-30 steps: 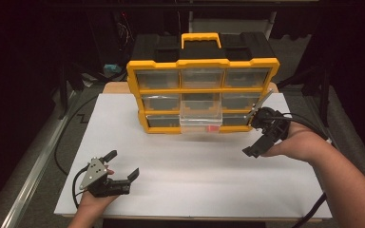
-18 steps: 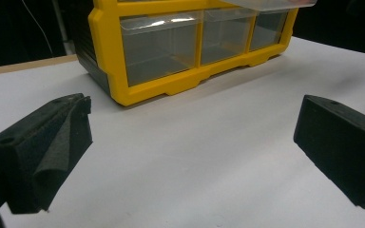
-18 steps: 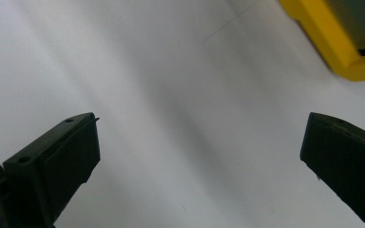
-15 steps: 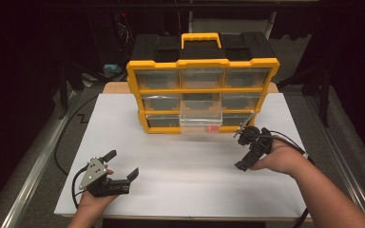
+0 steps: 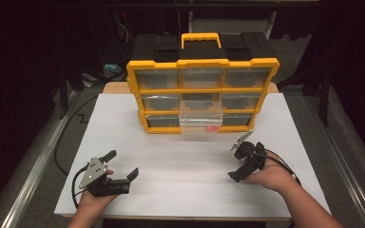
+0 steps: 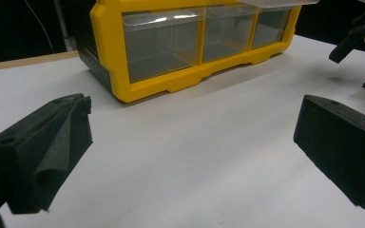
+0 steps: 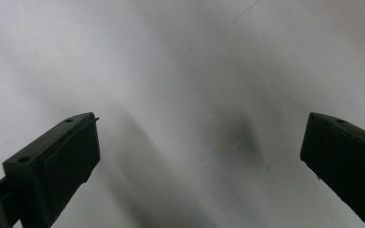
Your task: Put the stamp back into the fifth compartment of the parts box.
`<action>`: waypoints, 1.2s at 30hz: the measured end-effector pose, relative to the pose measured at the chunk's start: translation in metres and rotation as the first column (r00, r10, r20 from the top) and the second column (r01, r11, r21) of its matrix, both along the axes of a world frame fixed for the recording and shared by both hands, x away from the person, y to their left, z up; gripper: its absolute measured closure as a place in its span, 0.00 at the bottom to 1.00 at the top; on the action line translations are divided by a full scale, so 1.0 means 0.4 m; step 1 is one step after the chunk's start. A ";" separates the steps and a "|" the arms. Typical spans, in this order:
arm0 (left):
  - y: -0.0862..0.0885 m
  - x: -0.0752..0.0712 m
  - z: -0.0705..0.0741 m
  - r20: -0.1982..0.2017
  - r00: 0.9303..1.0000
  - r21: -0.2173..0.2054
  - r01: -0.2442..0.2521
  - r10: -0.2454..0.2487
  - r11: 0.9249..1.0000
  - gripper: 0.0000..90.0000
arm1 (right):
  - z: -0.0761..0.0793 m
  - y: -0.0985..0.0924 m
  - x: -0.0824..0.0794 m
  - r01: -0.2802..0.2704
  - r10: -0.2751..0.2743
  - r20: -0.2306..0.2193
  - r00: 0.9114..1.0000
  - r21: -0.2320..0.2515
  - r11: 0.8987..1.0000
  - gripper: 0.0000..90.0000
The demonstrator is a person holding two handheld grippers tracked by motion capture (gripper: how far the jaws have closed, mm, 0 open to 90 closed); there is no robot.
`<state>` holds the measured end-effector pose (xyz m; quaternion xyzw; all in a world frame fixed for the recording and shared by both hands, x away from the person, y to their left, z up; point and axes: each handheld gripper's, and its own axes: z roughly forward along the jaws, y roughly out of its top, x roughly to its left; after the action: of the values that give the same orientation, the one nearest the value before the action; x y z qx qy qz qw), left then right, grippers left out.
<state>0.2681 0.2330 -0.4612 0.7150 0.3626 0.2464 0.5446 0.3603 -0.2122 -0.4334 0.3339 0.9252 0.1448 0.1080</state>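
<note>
High view: both tongs (image 5: 121,164) (image 5: 237,160) gape empty; organizer (image 5: 203,95) stands upright, drawers facing the person

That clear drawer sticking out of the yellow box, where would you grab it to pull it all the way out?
Probably by its front wall. The clear drawer juts out of the yellow organizer toward the person, so its front edge is the exposed part. Come from the person's side, straight at it, one jaw over the rim and one outside, likely with the right hand-held gripper, which sits nearer and is open.
</note>
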 end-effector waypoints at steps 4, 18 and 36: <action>0.002 0.002 -0.001 -0.008 1.000 -0.008 -0.007 0.007 1.000 0.00 | -0.024 -0.012 -0.018 0.024 -0.031 0.061 0.998 0.108 0.994 0.00; 0.013 0.010 -0.005 -0.037 0.999 -0.028 -0.026 0.025 0.999 0.00 | -0.079 -0.024 -0.086 0.052 -0.214 0.270 0.939 0.503 0.863 0.00; 0.014 0.013 -0.008 -0.042 0.998 -0.018 -0.042 0.041 0.999 0.00 | -0.065 -0.119 -0.176 -0.007 -0.370 0.379 0.848 0.707 0.708 0.00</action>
<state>0.2733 0.2387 -0.4644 0.7072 0.3910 0.2392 0.5383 0.2900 -0.2599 -0.4596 0.3936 0.7064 0.5439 0.2242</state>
